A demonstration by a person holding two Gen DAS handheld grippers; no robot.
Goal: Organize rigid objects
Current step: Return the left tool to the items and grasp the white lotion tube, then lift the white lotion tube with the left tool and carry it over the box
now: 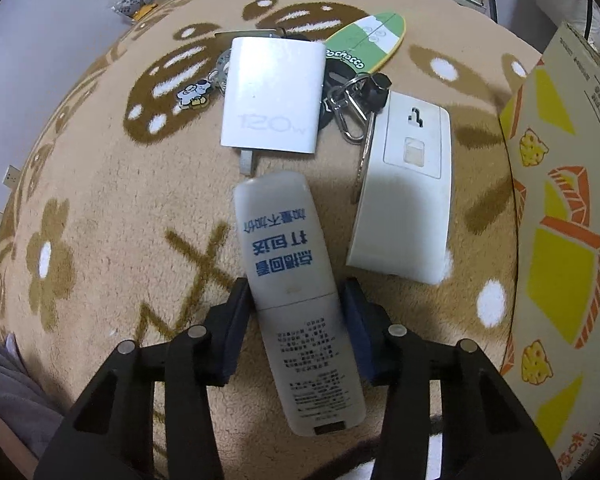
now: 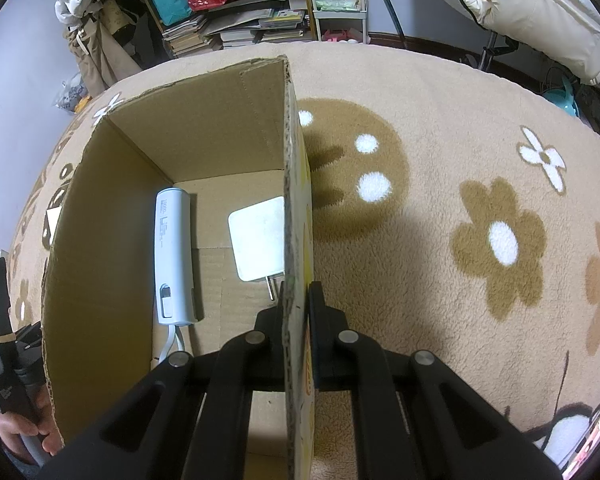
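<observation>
A white remote control (image 1: 288, 272), back side up with a blue-lettered sticker, sits between the pads of my left gripper (image 1: 296, 304), which is shut on its middle. Its far end points at the plug of a white 120W charger (image 1: 274, 96) on the rug. To the right lie a white mouse-like device (image 1: 408, 192) and a bunch of keys (image 1: 352, 108). My right gripper (image 2: 298, 292) is shut on the right wall of a cardboard box (image 2: 290, 168). A pale blue power bank (image 2: 174, 256) and a white charger (image 2: 258, 240) lie in the box.
A green and white Pochacco tag (image 1: 368, 40) and a cartoon charm (image 1: 192, 94) lie behind the 120W charger. The printed box wall (image 1: 560, 200) stands close on the right. The flower-patterned rug (image 2: 440, 240) stretches right of the box. Shelves with books (image 2: 240, 28) stand behind.
</observation>
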